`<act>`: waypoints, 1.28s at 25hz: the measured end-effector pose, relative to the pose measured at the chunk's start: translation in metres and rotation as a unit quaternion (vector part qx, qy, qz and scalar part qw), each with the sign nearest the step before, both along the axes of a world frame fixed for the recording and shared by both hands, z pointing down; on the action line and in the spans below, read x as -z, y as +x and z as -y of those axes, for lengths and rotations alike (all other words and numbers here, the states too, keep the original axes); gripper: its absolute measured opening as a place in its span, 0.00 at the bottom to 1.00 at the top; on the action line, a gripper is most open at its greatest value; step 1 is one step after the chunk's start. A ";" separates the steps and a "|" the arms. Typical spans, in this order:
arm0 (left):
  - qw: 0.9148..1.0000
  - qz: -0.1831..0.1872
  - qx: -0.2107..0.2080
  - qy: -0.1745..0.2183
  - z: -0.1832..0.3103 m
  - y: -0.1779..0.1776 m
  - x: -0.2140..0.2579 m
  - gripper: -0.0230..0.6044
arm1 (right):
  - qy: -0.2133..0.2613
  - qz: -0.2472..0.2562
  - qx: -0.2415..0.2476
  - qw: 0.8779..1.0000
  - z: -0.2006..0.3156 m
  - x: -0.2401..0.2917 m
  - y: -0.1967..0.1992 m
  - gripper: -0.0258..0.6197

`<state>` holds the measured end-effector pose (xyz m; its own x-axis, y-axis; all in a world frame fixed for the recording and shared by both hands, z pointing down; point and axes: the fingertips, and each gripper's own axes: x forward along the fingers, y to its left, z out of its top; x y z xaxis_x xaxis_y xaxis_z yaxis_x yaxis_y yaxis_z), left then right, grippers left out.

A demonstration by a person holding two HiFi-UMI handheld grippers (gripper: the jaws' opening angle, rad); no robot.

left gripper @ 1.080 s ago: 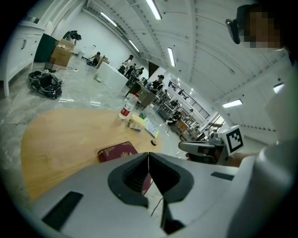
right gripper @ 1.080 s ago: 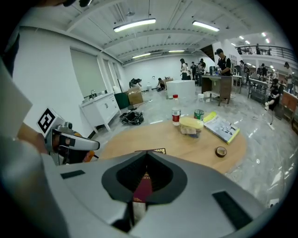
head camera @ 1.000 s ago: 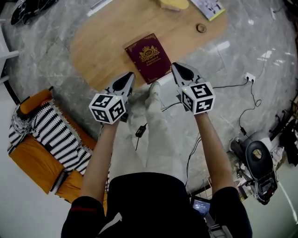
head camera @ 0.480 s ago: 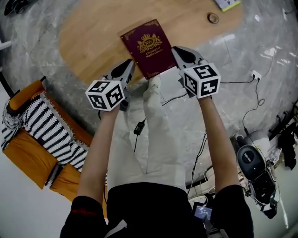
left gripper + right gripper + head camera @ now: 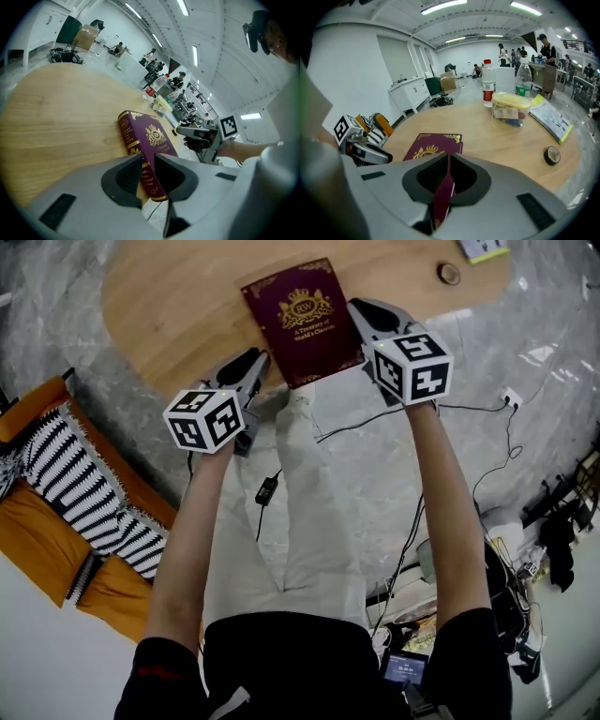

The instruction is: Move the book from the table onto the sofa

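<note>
Grey plastic, the left gripper has come down to the near edge of the wooden table. Its jaws have just been opening and now stand a little apart. The spine corner of the maroon book is in line with the gap, not yet pinched. The book lies flat, its near corner over the table edge. The right gripper has sunk beside the book's right edge, jaws together, holding nothing. I judge the grasp begins now. The orange sofa is low at the left, across open floor; cables lie at the right.
</note>
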<state>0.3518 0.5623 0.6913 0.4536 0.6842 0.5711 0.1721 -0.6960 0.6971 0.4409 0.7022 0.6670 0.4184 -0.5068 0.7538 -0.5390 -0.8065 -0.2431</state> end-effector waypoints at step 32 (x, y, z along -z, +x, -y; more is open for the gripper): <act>0.996 0.066 0.044 -0.044 -0.036 0.008 -0.038 0.51 | 0.104 0.170 0.008 0.980 0.040 -0.068 0.041 0.60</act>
<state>0.3594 0.5980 0.7289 0.4391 0.6947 0.5697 0.0155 -0.6399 0.7683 0.4815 0.6624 0.7351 0.1515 -0.6685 0.7282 -0.4113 -0.7125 -0.5685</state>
